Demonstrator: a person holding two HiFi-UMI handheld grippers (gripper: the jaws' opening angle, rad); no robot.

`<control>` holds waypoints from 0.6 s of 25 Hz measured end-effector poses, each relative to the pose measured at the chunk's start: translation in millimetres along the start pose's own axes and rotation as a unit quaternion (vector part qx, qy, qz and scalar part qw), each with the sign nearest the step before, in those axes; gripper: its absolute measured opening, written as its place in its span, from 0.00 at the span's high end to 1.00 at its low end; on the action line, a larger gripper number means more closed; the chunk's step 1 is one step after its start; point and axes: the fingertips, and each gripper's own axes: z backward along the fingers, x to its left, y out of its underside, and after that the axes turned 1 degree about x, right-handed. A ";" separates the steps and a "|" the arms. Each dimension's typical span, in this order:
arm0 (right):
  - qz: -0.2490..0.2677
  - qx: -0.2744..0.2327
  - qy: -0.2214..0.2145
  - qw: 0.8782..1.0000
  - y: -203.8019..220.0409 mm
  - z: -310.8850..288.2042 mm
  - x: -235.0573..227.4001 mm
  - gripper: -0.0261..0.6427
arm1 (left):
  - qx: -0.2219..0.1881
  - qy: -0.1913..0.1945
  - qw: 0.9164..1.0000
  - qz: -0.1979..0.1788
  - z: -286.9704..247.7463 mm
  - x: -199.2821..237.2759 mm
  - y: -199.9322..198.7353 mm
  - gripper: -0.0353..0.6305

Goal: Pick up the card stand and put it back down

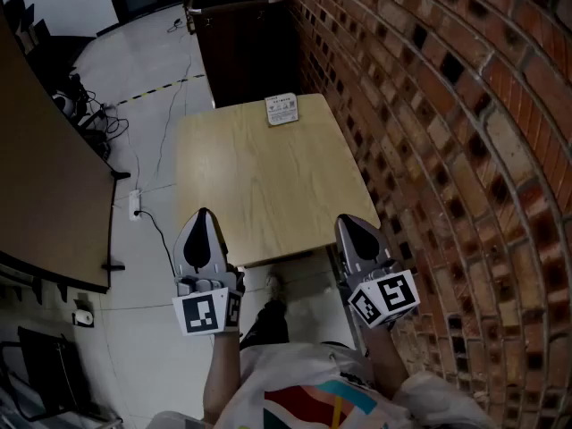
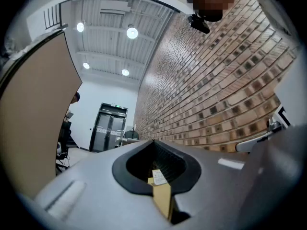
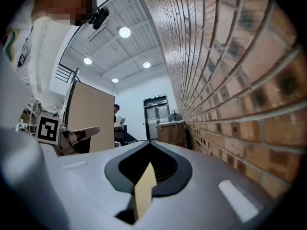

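The card stand (image 1: 281,109), a small white printed card, stands at the far edge of the light wooden table (image 1: 259,186). My left gripper (image 1: 204,214) hovers over the table's near left corner with its jaws together and nothing between them. Over the near right corner, my right gripper (image 1: 347,222) is shut and empty too. In the left gripper view the left gripper (image 2: 153,141) tapers to a closed tip, and the card stand (image 2: 159,177) shows as a tiny patch through the gap behind it. The right gripper (image 3: 150,143) meets at a point in its own view.
A brick wall (image 1: 465,132) runs close along the table's right side. A dark cabinet (image 1: 241,43) stands behind the table. A brown partition (image 1: 45,177) is at the left, with cables and a power strip (image 1: 136,204) on the floor.
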 end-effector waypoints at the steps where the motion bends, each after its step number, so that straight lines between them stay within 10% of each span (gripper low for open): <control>1: 0.004 0.002 0.001 1.000 -3.3 -26.2 -7.4 0.95 | 0.000 0.001 1.000 -0.001 -25.3 10.3 0.8 0.95; 15: -0.006 0.045 -0.018 0.999 11.2 -223.0 -74.6 0.95 | 0.024 -0.047 0.999 0.009 -188.8 84.2 38.6 0.95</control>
